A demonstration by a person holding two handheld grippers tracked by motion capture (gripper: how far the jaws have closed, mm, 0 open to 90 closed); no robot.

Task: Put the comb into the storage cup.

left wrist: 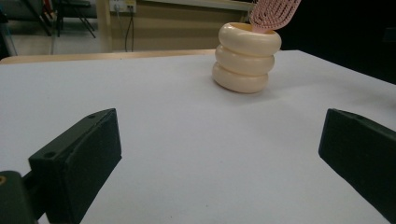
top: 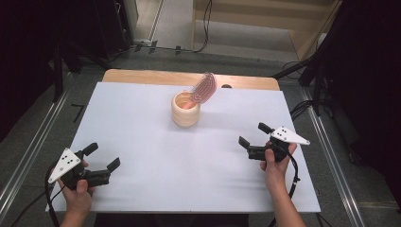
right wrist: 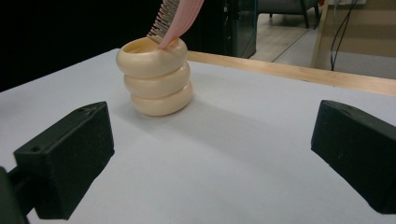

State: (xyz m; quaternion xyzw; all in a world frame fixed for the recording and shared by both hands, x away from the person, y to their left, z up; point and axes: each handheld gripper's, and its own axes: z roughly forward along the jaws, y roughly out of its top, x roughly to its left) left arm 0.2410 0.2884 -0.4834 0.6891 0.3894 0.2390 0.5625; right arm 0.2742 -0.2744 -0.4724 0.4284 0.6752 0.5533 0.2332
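Holder (top: 185, 109): cream, ribbed in three stacked rings, upright on the white surface (top: 142, 123), toward its far edge and roughly midway across. It serves as the landmark for all entries below.

Brush (top: 203, 89): pink, slotted paddle head with bristles. The handle end sits inside the holder; the head leans out over the holder's far-right rim. In the right gripper view the head (right wrist: 176, 16) rises from the rim and tilts away; in the left gripper view it (left wrist: 274, 13) shows above the holder's top ring.

Left gripper (top: 103, 157): near and to the left of the holder, well apart from it, low over the surface. Jaws spread wide, nothing between them.

Right gripper (top: 254, 134): near and to the right of the holder, well apart from it though closer than the left one. Jaws spread wide, nothing held.

Status, as judged: the brush stands lodged in the holder and neither gripper touches either item. If the work is placing the brush in the holder, it appears complete, with both grippers standing clear. If the work is taking the brush out, nothing of it is yet done: approach, grasp and lift all remain.
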